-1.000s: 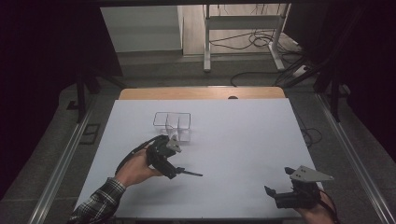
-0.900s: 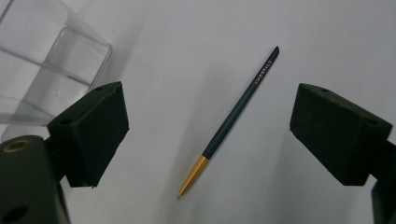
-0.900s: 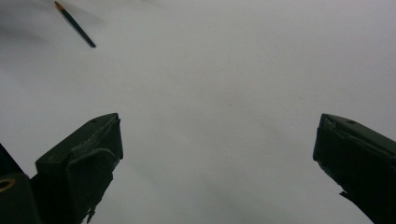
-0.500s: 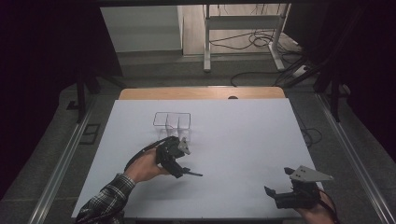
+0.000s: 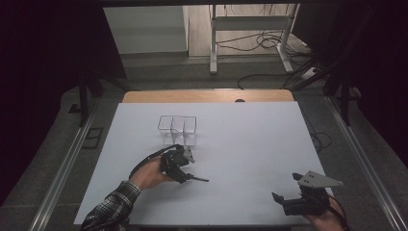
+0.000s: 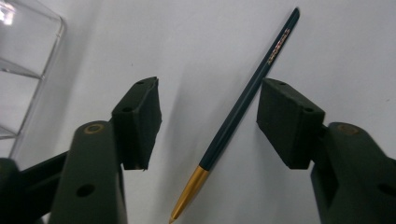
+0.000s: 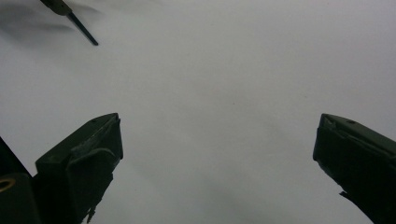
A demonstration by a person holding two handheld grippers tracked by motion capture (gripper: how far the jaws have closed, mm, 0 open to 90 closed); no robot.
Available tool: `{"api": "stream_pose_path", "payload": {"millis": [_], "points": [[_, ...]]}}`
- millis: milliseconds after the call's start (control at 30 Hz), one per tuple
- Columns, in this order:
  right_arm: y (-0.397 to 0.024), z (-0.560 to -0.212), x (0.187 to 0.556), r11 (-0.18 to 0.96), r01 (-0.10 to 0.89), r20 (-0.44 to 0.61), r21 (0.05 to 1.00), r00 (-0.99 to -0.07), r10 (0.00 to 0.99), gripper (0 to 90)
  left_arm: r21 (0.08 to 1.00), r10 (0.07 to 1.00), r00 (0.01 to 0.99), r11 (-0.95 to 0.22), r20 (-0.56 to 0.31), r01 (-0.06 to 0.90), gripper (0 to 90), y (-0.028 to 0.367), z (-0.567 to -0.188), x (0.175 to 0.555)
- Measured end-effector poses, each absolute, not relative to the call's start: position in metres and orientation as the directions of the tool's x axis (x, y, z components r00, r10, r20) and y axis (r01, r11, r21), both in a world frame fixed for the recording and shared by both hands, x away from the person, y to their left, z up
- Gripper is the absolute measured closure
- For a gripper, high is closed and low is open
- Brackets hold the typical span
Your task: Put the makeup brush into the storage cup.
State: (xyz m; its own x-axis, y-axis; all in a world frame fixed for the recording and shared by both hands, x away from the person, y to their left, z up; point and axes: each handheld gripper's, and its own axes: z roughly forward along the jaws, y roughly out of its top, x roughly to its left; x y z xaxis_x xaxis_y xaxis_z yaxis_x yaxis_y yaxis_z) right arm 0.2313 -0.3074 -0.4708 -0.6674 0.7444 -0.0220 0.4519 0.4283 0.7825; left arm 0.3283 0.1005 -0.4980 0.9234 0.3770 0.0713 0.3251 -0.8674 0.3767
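Observation:
A dark green pen with a gold tip lies flat on the white table. My left gripper stands low over it with the pen between its jaws. The jaws have just been closing; one pad is at the pen's barrel and the other pad stands clear of it. In the high view the left gripper is just in front of the clear box, and the pen pokes out to its right. My right gripper rests open near the table's front right, with bare table between its jaws.
A clear plastic organiser with upright dividers stands just behind the left hand; its corner shows beside the left jaw. The table's wooden back edge lies beyond. The pen's far end shows in the right gripper view.
The left hand has sunk toward the table over the pen and its jaws have narrowed around it. The right gripper has kept still.

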Motion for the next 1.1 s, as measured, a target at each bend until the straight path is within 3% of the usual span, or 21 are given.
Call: {"api": "stream_pose_path", "payload": {"millis": [267, 333, 433, 1100], "points": [[-0.308, -0.471, 0.231, 0.428, 0.452, -0.023, 0.783, -0.665, 0.746, 1.7, 0.356, 0.375, 0.927, -0.869, 0.022, 0.344, 54.0, 0.101, -0.509, 0.33], [-0.307, -0.471, 0.231, 0.43, 0.452, -0.025, 0.782, -0.666, 0.746, 1.7, 0.364, 0.373, 0.927, -0.86, -0.029, 0.358, 62.1, 0.102, -0.51, 0.332], [-0.307, -0.471, 0.231, 0.43, 0.452, -0.025, 0.781, -0.666, 0.746, 1.7, 0.365, 0.379, 0.923, -0.852, -0.063, 0.375, 82.4, 0.104, -0.51, 0.334], [-0.307, -0.471, 0.231, 0.429, 0.453, -0.023, 0.782, -0.666, 0.746, 1.7, 0.398, 0.398, 0.913, -0.826, -0.087, 0.398, 83.9, 0.108, -0.503, 0.33]]}}
